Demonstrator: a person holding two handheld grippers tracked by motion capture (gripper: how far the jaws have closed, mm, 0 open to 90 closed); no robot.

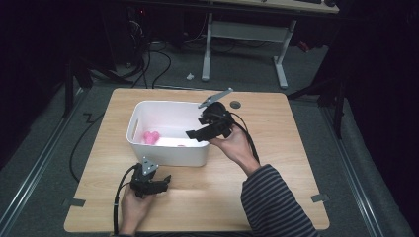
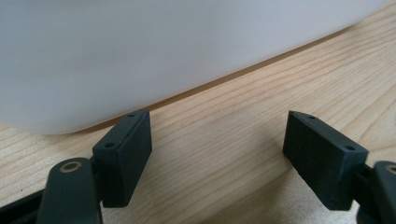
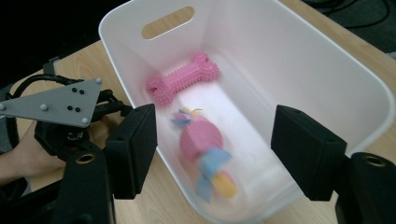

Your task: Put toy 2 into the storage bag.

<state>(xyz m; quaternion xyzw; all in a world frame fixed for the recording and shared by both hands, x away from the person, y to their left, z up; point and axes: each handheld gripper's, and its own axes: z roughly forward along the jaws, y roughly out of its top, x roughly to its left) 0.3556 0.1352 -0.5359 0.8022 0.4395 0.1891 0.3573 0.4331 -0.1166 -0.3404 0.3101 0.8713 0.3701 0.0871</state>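
A white bin (image 1: 168, 148) stands on the wooden table (image 1: 276, 168), a little left of centre, with a handle slot (image 3: 168, 22) cut in one end wall. Two toys lie on its floor. A pink bone (image 3: 182, 78) rests toward the end with the slot; in the high view it shows at the bin's left end (image 1: 150, 137). Beside it, nearer the right gripper's camera, lies a blurred pink toy (image 3: 203, 149) with blue and yellow bits; it may be a candy-shaped chew, but the blur leaves that unsure.

The right gripper (image 1: 197, 134) is held over the bin's right end, above the rim, tilted down and to the left toward the inside. In the right gripper view its jaws stand apart over the bin (image 3: 212, 154), with nothing pinched between the pads; the blurred toy lies below the gap, clear of both fingers (image 3: 133, 149). A hand with a striped sleeve (image 1: 272, 202) holds this gripper from the near right.

The left gripper (image 1: 165, 180) rests low over the table just near of the bin's near wall, pointing right. Its jaws are spread wide and hold nothing; in the left gripper view bare wood lies between the fingers (image 2: 123, 156) and the bin wall (image 2: 140, 56) rises just beyond them, close but apart from the pads.
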